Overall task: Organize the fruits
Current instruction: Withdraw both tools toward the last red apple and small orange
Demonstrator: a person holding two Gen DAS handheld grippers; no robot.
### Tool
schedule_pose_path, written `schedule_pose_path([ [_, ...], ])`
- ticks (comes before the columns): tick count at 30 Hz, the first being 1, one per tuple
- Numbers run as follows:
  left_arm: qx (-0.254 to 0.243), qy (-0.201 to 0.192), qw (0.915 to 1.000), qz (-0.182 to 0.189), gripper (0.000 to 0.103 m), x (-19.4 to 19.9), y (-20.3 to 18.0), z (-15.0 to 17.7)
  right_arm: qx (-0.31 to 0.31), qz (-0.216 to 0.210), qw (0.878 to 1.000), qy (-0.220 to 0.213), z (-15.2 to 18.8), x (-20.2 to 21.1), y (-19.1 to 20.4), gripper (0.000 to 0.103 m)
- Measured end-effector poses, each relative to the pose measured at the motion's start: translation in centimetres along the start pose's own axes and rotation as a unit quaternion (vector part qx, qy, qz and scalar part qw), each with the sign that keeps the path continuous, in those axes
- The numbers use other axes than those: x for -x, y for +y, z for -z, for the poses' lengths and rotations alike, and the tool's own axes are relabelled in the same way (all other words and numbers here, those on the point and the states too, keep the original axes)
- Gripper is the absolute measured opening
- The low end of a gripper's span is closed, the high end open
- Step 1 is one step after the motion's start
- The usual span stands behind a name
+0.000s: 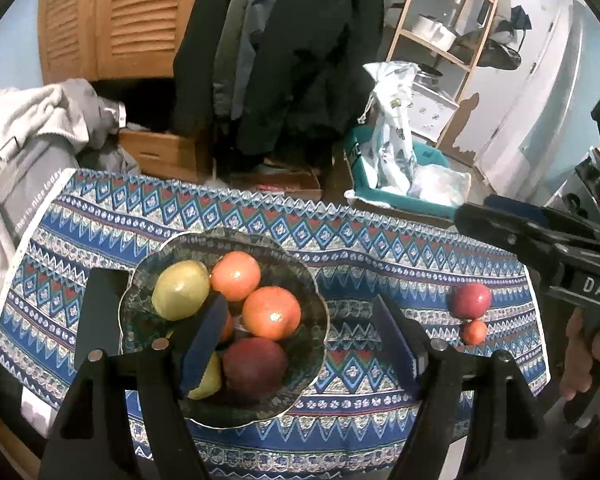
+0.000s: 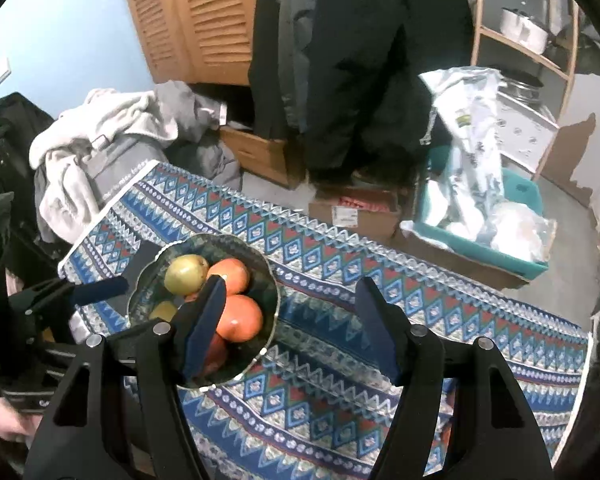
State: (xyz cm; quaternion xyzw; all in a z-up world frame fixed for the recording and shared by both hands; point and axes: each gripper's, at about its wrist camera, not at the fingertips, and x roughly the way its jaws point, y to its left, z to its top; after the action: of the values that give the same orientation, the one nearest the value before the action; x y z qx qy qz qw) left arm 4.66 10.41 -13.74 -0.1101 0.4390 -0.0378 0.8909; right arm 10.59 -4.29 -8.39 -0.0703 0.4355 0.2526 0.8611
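A dark glass bowl (image 1: pixel 300 276) sits on the patterned blue cloth (image 1: pixel 380 264). It holds a green apple (image 1: pixel 181 290), two oranges (image 1: pixel 236 276) and a dark red apple (image 1: pixel 255 362), with more fruit under my finger. A red apple (image 1: pixel 470 300) and a small orange fruit (image 1: pixel 474 332) lie on the cloth at the right. My left gripper (image 1: pixel 300 344) is open and empty above the bowl's right side. My right gripper (image 2: pixel 290 328) is open and empty above the cloth just right of the bowl (image 2: pixel 272 288). It also shows in the left wrist view (image 1: pixel 500 228).
A teal bin (image 1: pixel 400 192) with plastic bags stands on the floor behind the table. Cardboard boxes (image 2: pixel 356 208), hanging dark coats (image 1: pixel 292 48) and a wooden shelf (image 1: pixel 452 20) are behind. A pile of grey clothes (image 1: pixel 32 140) lies at the table's left end.
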Motion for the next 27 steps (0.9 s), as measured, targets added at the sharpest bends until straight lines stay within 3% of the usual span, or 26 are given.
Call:
schedule_pose_path([
  [13,-0.045,-0.015,0.9988,0.012,0.080,2.2,-5.3,-0.7,-0.033,0.025,0.999,-0.028,2.6,5.5,-4.1,0.073],
  [27,-0.088,-0.016,0.9957,0.023,0.082,2.8,-10.6,-0.8,-0.080,0.081,0.992,-0.054,6.1,10.0,-10.4,0.079],
])
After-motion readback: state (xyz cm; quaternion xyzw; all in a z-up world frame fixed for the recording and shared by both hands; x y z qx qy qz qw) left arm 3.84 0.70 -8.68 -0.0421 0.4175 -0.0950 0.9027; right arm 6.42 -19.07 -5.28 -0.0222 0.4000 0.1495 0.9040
